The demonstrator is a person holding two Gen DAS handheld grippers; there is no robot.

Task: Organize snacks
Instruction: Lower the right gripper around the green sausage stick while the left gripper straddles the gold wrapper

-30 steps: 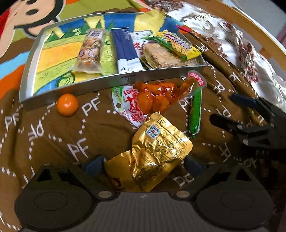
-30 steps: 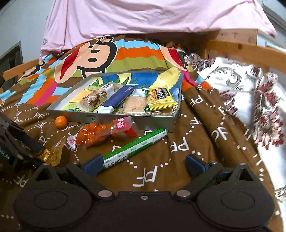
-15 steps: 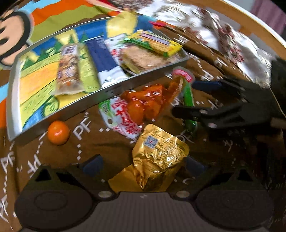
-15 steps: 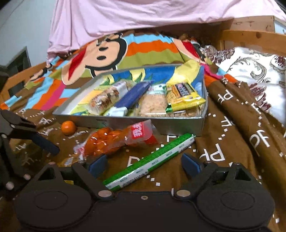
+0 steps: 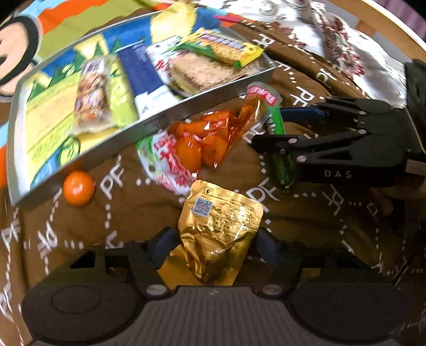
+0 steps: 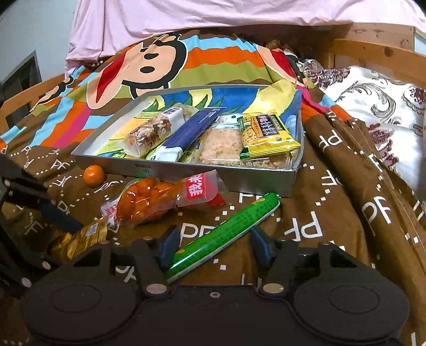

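A metal tray [image 6: 239, 178] [image 5: 149, 125] on the brown blanket holds several snack packs. In front of it lie an orange candy bag [image 6: 159, 199] [image 5: 205, 143], a small orange [image 6: 93, 175] [image 5: 78, 187], a green stick pack [image 6: 229, 229] [image 5: 279, 149] and a gold pouch [image 5: 218, 231] [image 6: 77, 237]. My left gripper [image 5: 215, 244] is open with the gold pouch between its fingers. My right gripper [image 6: 213, 247] is open around the near end of the green stick; it also shows in the left wrist view [image 5: 282, 125].
A monkey-print blanket [image 6: 159, 61] lies behind the tray. A silver patterned cushion [image 6: 386, 106] lies at the right. A wooden bed rail [image 6: 372, 50] runs along the back right. A pink sheet [image 6: 213, 16] hangs behind.
My right gripper has moved forward over the green stick, which now lies between its fingers. My left gripper has closed in on the gold pouch and turned right.
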